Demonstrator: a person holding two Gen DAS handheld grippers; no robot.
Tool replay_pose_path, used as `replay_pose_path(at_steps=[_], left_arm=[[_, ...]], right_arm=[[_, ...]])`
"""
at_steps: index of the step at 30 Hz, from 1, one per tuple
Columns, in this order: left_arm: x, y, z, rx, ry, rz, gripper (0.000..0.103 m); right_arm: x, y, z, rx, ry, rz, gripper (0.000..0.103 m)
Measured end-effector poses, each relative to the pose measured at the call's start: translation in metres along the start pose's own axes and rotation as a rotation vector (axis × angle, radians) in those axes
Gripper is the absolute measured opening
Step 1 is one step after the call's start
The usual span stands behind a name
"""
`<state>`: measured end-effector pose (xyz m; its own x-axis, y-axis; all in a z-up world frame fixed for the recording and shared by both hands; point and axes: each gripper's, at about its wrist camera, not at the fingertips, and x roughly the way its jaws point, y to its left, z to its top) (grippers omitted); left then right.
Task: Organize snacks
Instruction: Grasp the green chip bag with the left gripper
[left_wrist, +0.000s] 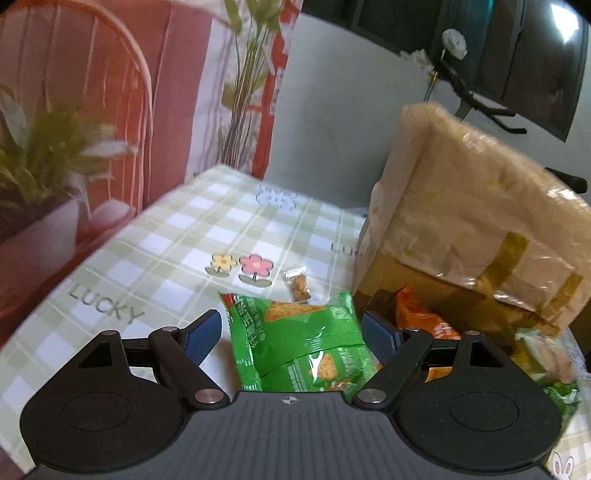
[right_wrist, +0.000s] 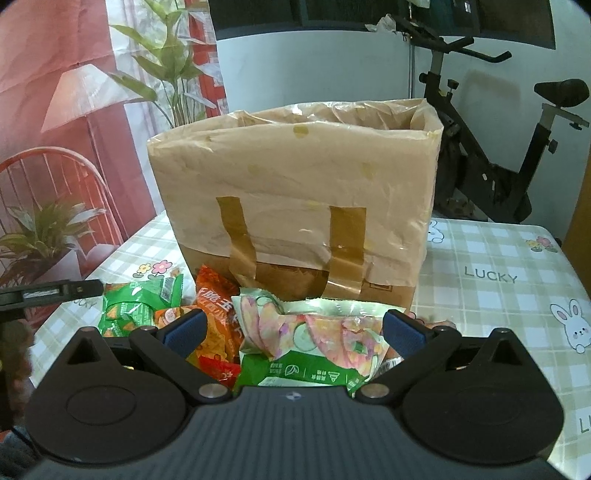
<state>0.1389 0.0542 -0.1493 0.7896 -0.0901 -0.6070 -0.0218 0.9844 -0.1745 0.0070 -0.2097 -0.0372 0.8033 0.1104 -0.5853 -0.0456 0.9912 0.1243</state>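
Between the left gripper's (left_wrist: 291, 334) blue textured pads (left_wrist: 201, 334) lies a bright green snack packet (left_wrist: 295, 350) printed with golden-orange triangular chips and white lettering. Just beyond it sits a small clear packet (left_wrist: 297, 282) of brown bits, on a tablecloth (left_wrist: 166, 243) checked pale green and white, with yellow and pink flower prints and grey "LUCKY" lettering. To that gripper's right stands a tan cardboard box (left_wrist: 480, 221) with darker brown tape strips, an orange packet (left_wrist: 417, 314) at its foot. Between the black right gripper's (right_wrist: 293, 334) blue pads rests a green-and-white packet (right_wrist: 314, 343) patterned with pink and pale green slices.
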Motion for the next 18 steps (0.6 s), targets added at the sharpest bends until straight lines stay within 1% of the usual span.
replay_pose_path(at_steps=[2,4,6,12,18], left_arm=[[0.012,0.005,-0.002,-0.04,0.044,0.004,0.085],[0.022,0.01,-0.005,-0.082,0.069,-0.006,0.086],[0.028,0.011,-0.007,-0.102,0.066,-0.032,0.087],[0.038,0.008,-0.009,-0.103,0.078,-0.052,0.092],[0.047,0.01,-0.013,-0.13,0.091,-0.085,0.093]], right_arm=[[0.003,-0.002,0.001,-0.003,0.003,-0.006,0.103],[0.006,-0.003,0.001,-0.008,0.008,-0.009,0.103],[0.008,-0.005,0.0,-0.013,0.013,-0.006,0.103],[0.015,-0.008,-0.001,0.0,0.03,-0.002,0.103],[0.02,-0.007,-0.004,0.005,0.055,0.003,0.103]])
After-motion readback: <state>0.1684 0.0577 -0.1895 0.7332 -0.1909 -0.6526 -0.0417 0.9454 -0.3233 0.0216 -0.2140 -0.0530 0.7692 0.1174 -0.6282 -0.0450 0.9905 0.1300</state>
